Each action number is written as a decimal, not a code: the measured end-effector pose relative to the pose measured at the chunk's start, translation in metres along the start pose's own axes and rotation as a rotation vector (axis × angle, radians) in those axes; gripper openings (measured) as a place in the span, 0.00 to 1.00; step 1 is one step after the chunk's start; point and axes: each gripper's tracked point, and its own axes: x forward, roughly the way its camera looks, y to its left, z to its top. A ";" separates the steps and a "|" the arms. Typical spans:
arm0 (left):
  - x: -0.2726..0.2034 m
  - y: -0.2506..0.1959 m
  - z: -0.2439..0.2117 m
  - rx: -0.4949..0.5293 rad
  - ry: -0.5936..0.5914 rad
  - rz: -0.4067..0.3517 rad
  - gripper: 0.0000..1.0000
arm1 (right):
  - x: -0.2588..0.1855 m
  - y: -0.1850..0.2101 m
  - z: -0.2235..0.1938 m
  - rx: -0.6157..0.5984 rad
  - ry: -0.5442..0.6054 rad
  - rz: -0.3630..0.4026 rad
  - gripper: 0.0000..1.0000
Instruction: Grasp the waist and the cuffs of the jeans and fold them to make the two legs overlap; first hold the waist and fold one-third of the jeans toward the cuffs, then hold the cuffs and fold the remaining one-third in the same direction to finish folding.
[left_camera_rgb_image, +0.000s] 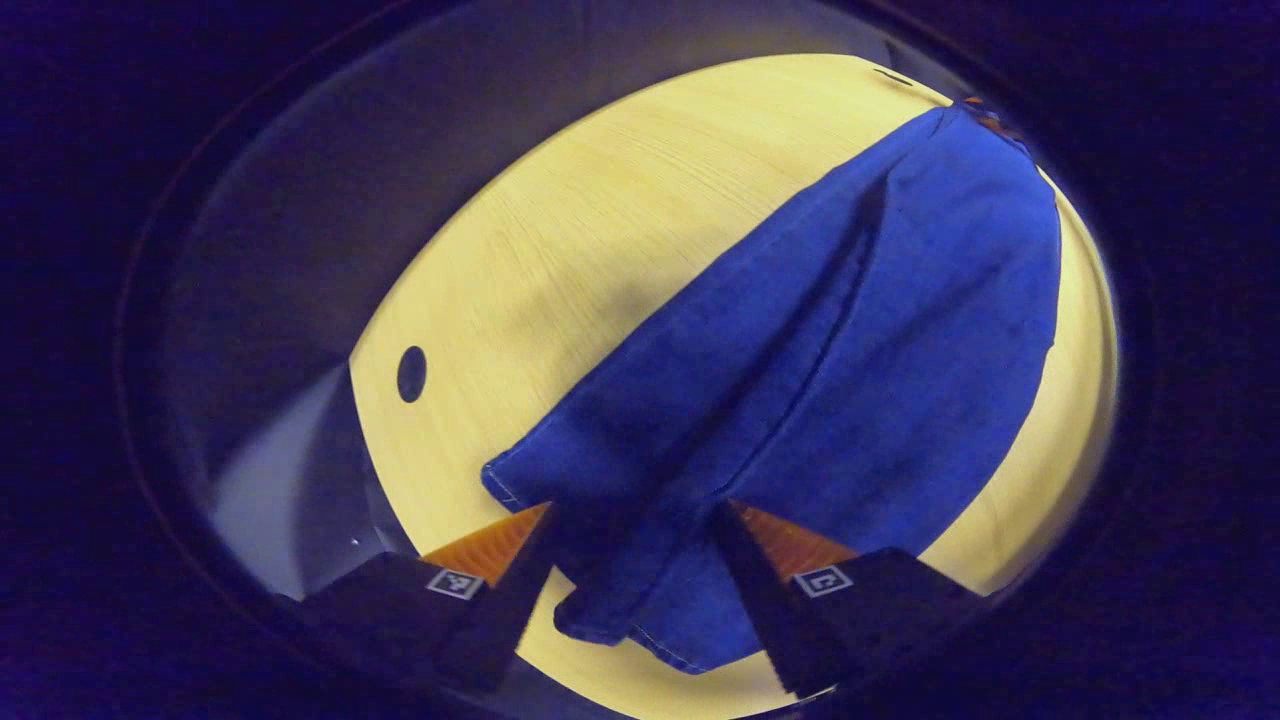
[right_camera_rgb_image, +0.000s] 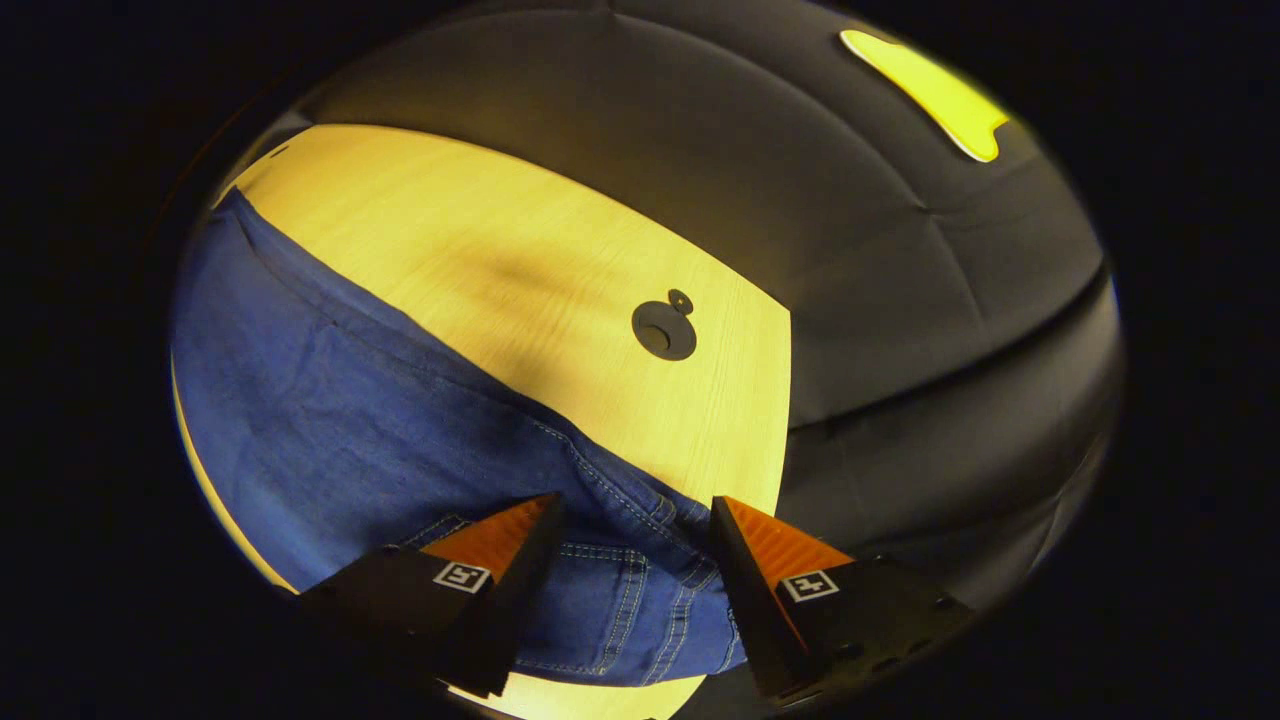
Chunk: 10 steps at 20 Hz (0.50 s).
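- Here, the jeans (left_camera_rgb_image: 830, 350) lie flat on the wooden tabletop (left_camera_rgb_image: 600, 220).
- Left gripper (left_camera_rgb_image: 632, 520): jaws spread, cuff end of the denim between them, not clamped.
- Right gripper (right_camera_rgb_image: 636, 520): jaws apart around the stitched waist (right_camera_rgb_image: 620, 590); no pinch seen.
- Round hole (right_camera_rgb_image: 664, 329) in tabletop, far of the waist.

Pale wooden table under warm light, dark booth all around.
A light wood-grain tabletop (right_camera_rgb_image: 560, 300) is seen brightly lit, a round dark cable grommet (right_camera_rgb_image: 664, 329) set near its edge; dark cloth walls (right_camera_rgb_image: 900, 300) are drawn close behind, grey floor (left_camera_rgb_image: 260, 480) glimpsed below.
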 end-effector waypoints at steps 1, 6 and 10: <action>-0.001 0.001 0.004 -0.006 -0.039 0.024 1.00 | -0.008 -0.005 0.003 0.052 -0.009 0.009 0.91; -0.036 0.014 0.042 -0.057 -0.289 0.150 0.97 | -0.054 -0.077 0.023 0.393 -0.148 -0.053 0.98; -0.087 -0.014 0.083 -0.193 -0.505 0.136 0.97 | -0.079 -0.102 -0.028 0.909 -0.122 -0.047 0.98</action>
